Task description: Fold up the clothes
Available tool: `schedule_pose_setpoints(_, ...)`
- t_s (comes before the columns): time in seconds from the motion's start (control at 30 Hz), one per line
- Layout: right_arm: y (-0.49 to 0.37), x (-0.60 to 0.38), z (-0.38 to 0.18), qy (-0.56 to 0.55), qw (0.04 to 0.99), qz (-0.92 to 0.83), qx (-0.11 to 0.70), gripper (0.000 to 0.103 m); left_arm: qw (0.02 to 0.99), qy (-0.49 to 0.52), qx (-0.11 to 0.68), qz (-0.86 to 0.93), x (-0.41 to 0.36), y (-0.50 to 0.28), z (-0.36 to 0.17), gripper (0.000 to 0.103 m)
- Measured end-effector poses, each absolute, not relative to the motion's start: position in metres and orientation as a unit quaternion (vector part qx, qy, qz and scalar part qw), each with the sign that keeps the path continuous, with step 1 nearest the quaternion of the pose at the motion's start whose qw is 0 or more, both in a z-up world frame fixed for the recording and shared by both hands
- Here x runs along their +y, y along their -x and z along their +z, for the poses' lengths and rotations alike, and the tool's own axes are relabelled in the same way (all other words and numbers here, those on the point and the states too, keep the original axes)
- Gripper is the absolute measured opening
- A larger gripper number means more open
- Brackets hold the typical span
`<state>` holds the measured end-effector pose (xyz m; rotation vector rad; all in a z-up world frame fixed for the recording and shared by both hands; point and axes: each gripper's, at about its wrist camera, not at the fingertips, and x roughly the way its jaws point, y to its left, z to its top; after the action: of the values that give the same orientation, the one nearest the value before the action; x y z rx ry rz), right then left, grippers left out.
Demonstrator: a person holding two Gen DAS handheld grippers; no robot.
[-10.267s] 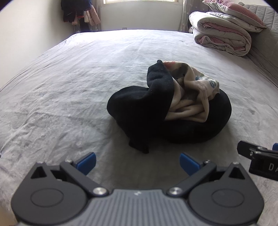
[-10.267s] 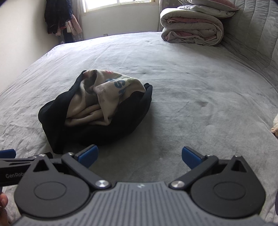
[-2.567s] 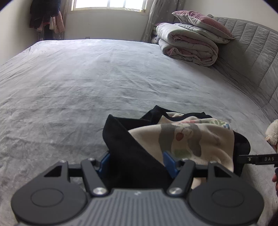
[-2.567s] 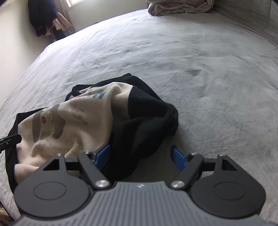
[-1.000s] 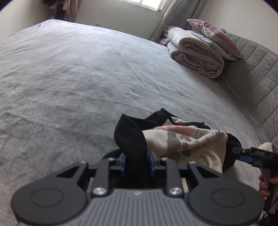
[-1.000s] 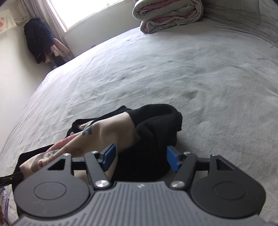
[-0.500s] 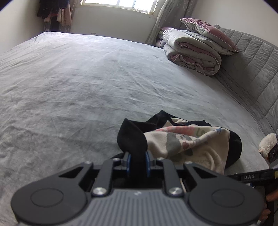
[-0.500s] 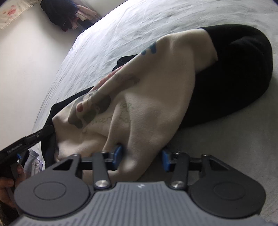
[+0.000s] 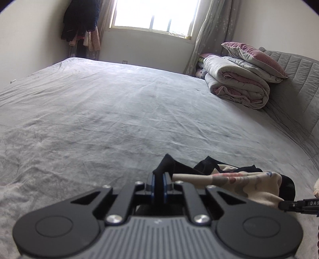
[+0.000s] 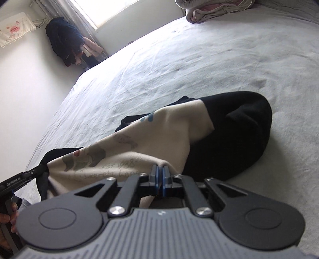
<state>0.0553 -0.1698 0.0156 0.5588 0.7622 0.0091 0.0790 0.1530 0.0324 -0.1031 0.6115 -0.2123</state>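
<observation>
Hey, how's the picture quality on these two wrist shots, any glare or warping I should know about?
Left wrist view: the window is blown out white and the bed bulges from fisheye warping. Right wrist view: tilted, with the sheet glaring; the black part of the garment shows no detail.

Each handheld tool has a grey, ribbed housing flanked by two round black discs, each with a shallow circular recess. From the housing, black angular linkage bars with triangular cut-outs run forward, pinned by bright silver round-headed screws. The left gripper [image 9: 159, 184] ends in narrow blue pads backed by black plates, and the right gripper [image 10: 159, 180] is built the same. White lettering marks the side of each finger, reading something like "GenRobot.AI" on one, though it is small. Bare fingers [image 10: 12, 212] show at the frame's edge.
</observation>
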Motion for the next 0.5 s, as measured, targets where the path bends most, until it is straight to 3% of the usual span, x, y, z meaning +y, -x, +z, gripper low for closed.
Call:
schedule_pose_setpoints(0.37,-0.047,-0.2,0.02,-0.264,0.896,-0.046,0.354,0.001,0.975,-0.001,0.221,0.02,0.159,-0.102,0.048,0.0)
schedule_pose_setpoints(0.5,-0.047,-0.202,0.02,-0.268,0.892,-0.045,0.361,0.006,0.965,0.046,0.257,-0.006,0.169,-0.11,0.047,0.001)
